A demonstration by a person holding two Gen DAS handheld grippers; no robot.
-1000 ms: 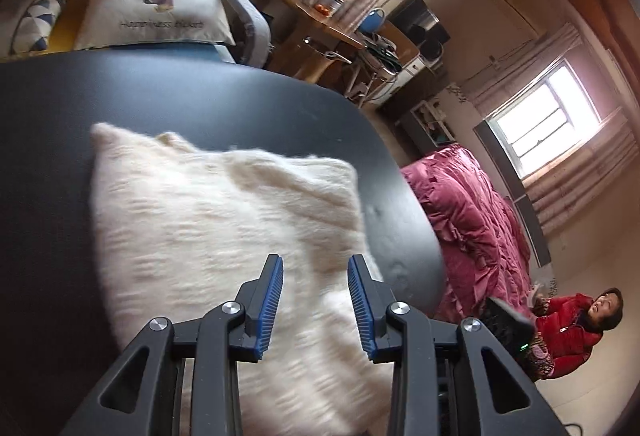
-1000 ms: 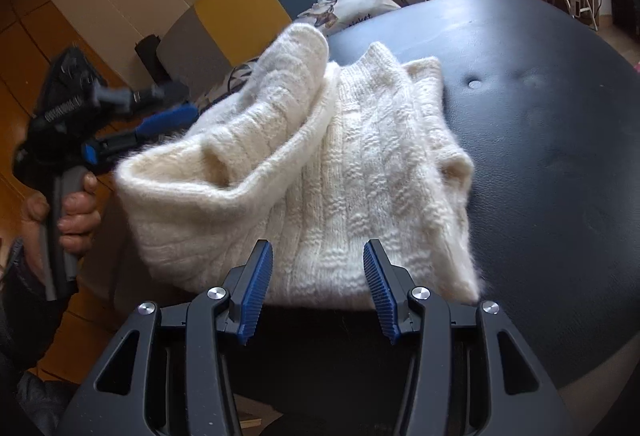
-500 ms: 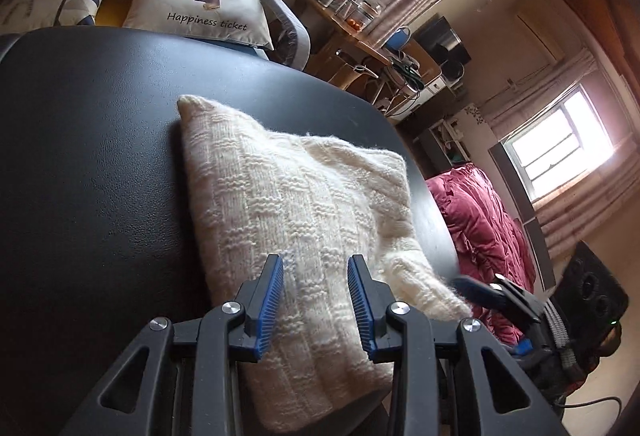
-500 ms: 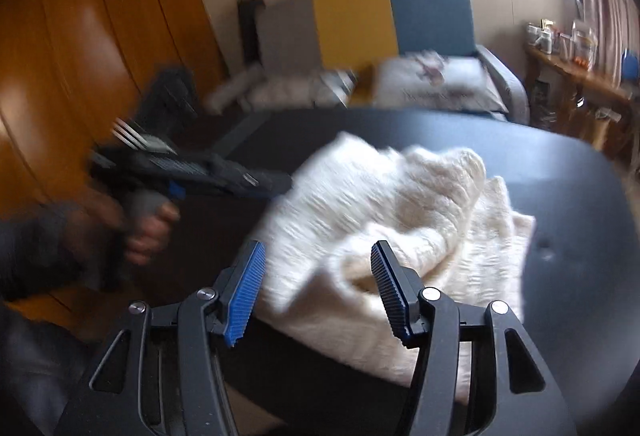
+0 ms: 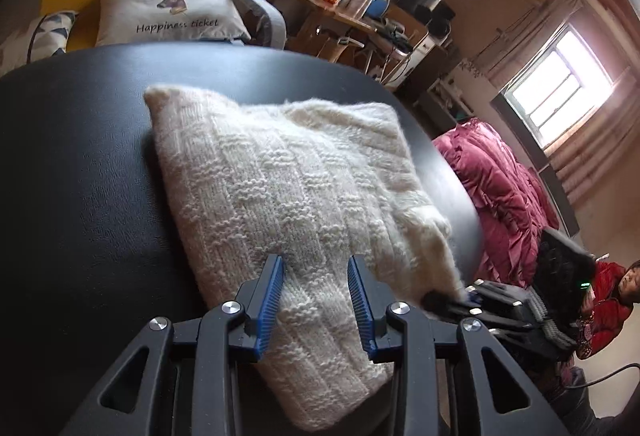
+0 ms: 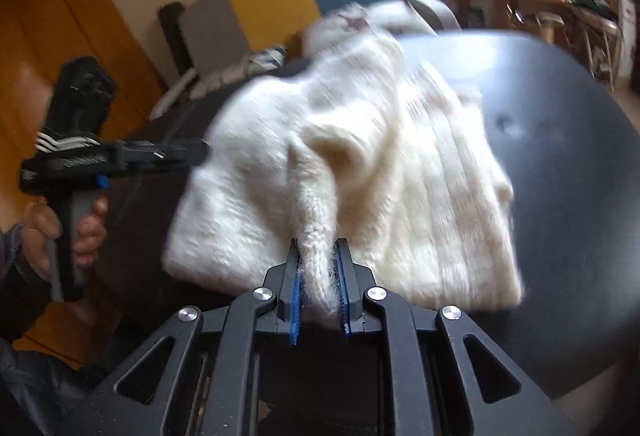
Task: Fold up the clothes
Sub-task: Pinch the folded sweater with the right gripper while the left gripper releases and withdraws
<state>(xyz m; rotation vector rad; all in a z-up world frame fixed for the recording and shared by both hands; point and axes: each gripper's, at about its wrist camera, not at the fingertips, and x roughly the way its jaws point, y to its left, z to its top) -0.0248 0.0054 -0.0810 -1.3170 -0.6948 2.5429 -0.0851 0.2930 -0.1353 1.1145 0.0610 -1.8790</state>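
The right gripper point(image 6: 317, 276) is clamped on a bunched ridge of the cream knit sweater point(image 5: 288, 195), its blue pads squeezed close with fuzzy wool pinched between them, while the left gripper point(image 5: 314, 300) stands with its jaws apart, holding nothing, poised low over the near end of the same garment.

Ahead of and beneath both tools spreads the black padded table point(image 5: 80, 163), broad enough to bear the whole garment, which is presumably why the folding happens here. On it the sweater lies as a thick, roughly rectangular bundle running away from the left gripper; from the right wrist view a flap of it rises toward the right gripper's pinch (that view is blurred, so the layers cannot be counted). The pinch at the edge nearest the right gripper looks meant to lift or drag a layer across; the open left tool seems placed to steady or take the opposite side.

To the left of the right gripper a hand point(image 6: 60, 228) grips the left tool's handle.
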